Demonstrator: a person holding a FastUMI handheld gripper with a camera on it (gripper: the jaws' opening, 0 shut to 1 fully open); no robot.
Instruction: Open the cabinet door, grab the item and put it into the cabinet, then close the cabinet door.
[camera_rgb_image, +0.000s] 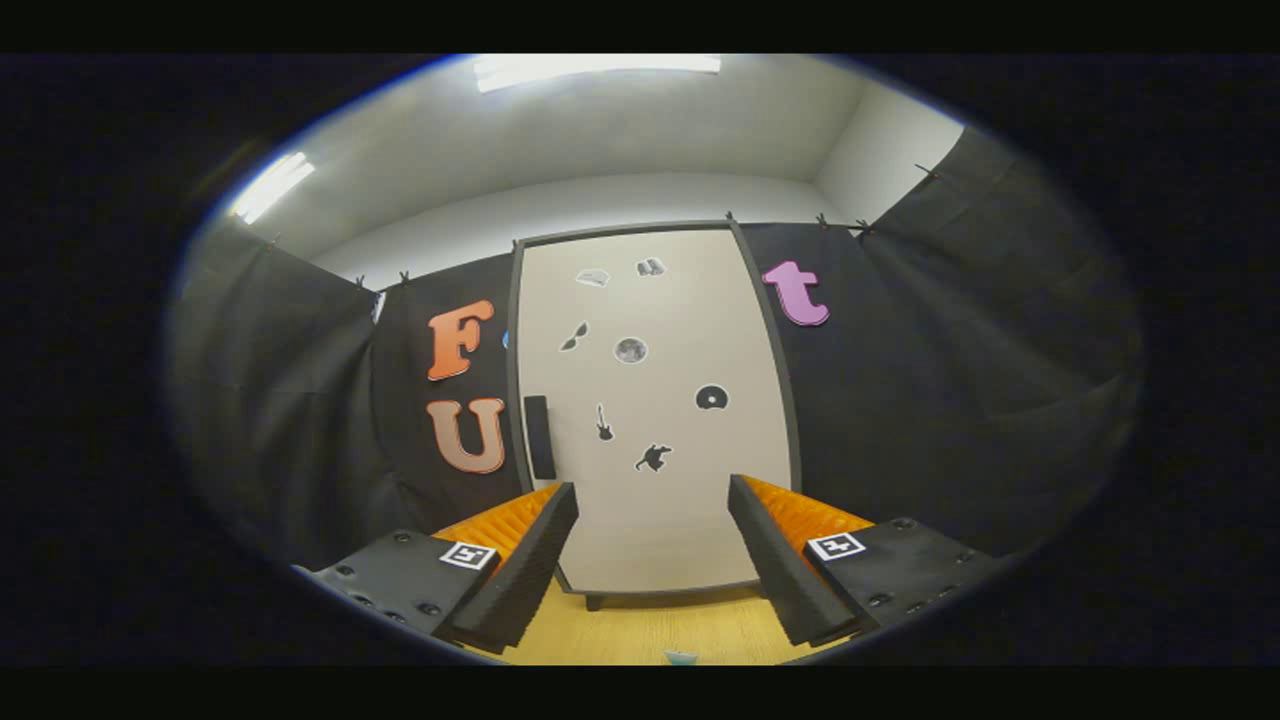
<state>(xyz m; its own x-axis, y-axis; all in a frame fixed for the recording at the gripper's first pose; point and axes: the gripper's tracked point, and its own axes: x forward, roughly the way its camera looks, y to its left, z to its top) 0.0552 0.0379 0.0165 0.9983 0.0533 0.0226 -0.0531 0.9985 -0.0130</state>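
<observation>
The cabinet door (655, 420) is seen as smooth and matt — the table (650, 630) as light wood grain; ribbed pads (520, 570) line the spread fingers.

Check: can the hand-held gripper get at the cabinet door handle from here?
Probably yes. The hand-held gripper is open, and nothing stands between its fingers and the handle on the closed cabinet door ahead.

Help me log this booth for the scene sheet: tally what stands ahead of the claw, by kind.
Cabinet, door shut: 1
Door handle, dark, at the door's left edge: 1
Stickers on the door, such as the guitar: 7
Small light-blue item on the wooden tabletop: 1
Claw, fingers apart, holding nothing: 1
Total: 11
</observation>
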